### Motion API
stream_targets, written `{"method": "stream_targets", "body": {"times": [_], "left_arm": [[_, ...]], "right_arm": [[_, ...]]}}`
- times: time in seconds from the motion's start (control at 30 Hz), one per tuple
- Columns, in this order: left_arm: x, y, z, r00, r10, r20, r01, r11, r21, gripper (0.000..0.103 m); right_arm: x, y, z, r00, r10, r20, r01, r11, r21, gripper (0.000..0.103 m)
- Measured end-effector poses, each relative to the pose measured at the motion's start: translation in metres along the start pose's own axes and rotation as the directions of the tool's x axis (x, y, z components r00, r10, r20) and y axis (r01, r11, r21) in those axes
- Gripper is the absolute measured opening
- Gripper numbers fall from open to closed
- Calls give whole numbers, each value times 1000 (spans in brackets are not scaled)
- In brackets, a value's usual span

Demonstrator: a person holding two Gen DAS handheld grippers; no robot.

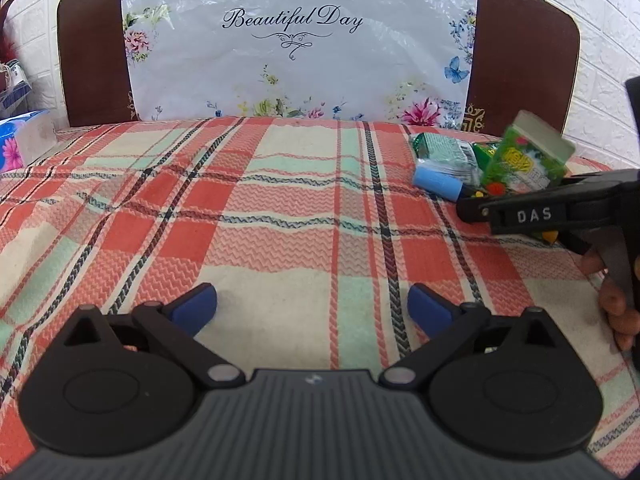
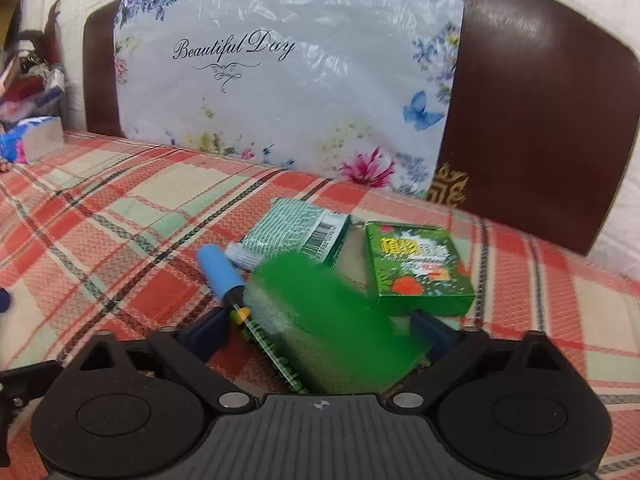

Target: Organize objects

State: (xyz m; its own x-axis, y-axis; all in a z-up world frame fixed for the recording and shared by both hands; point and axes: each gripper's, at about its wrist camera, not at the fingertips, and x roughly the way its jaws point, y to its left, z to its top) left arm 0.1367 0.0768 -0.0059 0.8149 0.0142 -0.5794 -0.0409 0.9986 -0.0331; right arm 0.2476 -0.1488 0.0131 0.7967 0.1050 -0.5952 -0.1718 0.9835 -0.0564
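Since the green box (image 2: 332, 320) looks like light, stiff cardboard, best pinched across its flat faces, we find it blurred between the right gripper's (image 2: 322, 328) fingers, grip unclear, near the bed's (image 1: 280, 220) far right corner, the left gripper (image 1: 312, 312) gaping empty.

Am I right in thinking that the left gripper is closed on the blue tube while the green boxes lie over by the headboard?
Not quite: the left wrist view shows the left gripper open over bare plaid cloth, holding nothing. The blue tube lies apart, beside the green boxes near the headboard.
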Motion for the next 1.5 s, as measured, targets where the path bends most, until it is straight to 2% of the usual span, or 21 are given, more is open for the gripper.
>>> {"method": "stream_targets", "body": {"times": [0.07, 0.1, 0.13, 0.4, 0.53, 0.67, 0.8, 0.9, 1.0, 1.07, 1.2, 1.23, 1.27, 1.3, 1.37, 1.43, 1.5], "left_arm": [[0, 0, 0, 1000, -1, 0, 1, 1000, 0, 103], [0, 0, 0, 1000, -1, 0, 1, 1000, 0, 103], [0, 0, 0, 1000, 0, 0, 0, 1000, 0, 103], [0, 0, 0, 1000, -4, 0, 4, 1000, -4, 103], [-1, 0, -1, 1000, -2, 0, 2, 1000, -5, 103], [-2, -2, -1, 1000, 6, -1, -6, 1000, 8, 103], [-6, -3, -3, 1000, 10, -6, -10, 1000, 21, 103], [-9, -4, -5, 1000, 22, -9, -22, 999, 29, 103], [-12, -4, -7, 999, 33, -11, -32, 999, 38, 103], [-13, -4, -7, 999, 34, -16, -34, 999, 40, 103], [-13, -6, -4, 998, 51, -41, -50, 998, 41, 103], [-14, -8, -1, 996, 62, -57, -61, 998, 29, 100], [-17, -11, 4, 996, 43, -76, -42, 999, 6, 95], [-20, -16, 8, 996, -11, -92, 9, 1000, -22, 89], [-30, -36, 18, 990, -104, -93, 101, 994, -32, 89], [-41, -71, 28, 982, -169, -84, 173, 984, 42, 89], [-46, -106, 35, 966, -238, -97, 248, 963, 108, 89]], "right_arm": [[-8, 2, -2, 999, 31, 9, -31, 999, 11, 43], [-12, 6, -4, 999, 32, 9, -32, 999, -1, 36], [-16, 13, -8, 999, 34, 10, -33, 999, -18, 35], [-82, 54, -59, 996, -25, 81, 43, 971, -233, 35], [-114, 55, -78, 996, -25, 88, 46, 968, -246, 38], [-134, 39, -90, 997, 14, 74, -5, 993, -122, 48], [-143, 10, -94, 996, 54, 68, -59, 995, 81, 48], [-146, -14, -101, 995, 65, 78, -85, 955, 285, 48], [-147, -43, -108, 995, 58, 86, -92, 875, 475, 48], [-152, -49, -115, 995, 43, 93, -85, 855, 511, 48], [-171, -53, -133, 994, -14, 106, -41, 864, 502, 50], [-177, -55, -138, 994, -26, 109, -33, 864, 503, 52], [-180, -55, -140, 993, -52, 107, -8, 865, 501, 54], [-182, -54, -141, 991, -87, 100, 27, 871, 491, 55], [-186, -52, -142, 986, -146, 85, 91, 884, 459, 62], [-185, -52, -146, 987, -145, 70, 100, 891, 444, 64], [-178, -50, -143, 988, -147, 50, 114, 903, 413, 65]]}}
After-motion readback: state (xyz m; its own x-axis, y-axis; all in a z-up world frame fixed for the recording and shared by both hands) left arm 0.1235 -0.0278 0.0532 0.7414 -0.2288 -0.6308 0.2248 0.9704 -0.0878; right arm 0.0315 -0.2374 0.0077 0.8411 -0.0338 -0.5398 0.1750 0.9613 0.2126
